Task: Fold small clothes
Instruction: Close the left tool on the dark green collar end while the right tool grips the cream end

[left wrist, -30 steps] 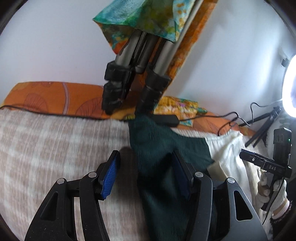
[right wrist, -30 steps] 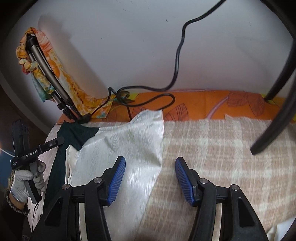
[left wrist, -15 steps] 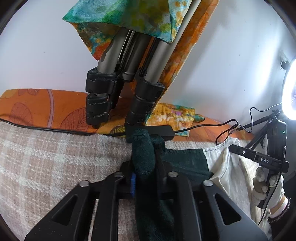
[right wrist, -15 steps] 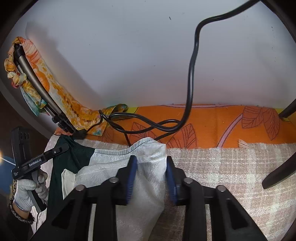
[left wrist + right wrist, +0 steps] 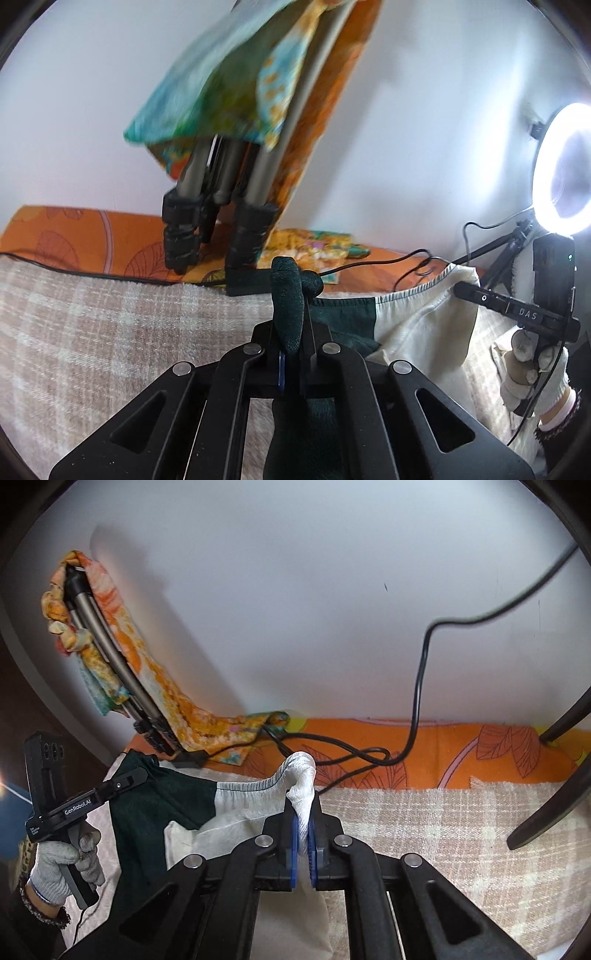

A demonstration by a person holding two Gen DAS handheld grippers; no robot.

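A small garment, half dark green and half white, hangs stretched between my two grippers above a beige checked blanket. My left gripper is shut on the green corner, which bunches up above the jaws. My right gripper is shut on the white corner. In the right wrist view the green half runs left to the other gripper, held in a gloved hand. In the left wrist view the right gripper pinches the white edge.
A folded tripod draped in a colourful cloth leans on the white wall at the back. Black cables lie over an orange leaf-print sheet. A lit ring light stands right. Dark stand legs cross the right side.
Both grippers were open over the flat garment a second ago. They closed on its two corners and have lifted them off the blanket.
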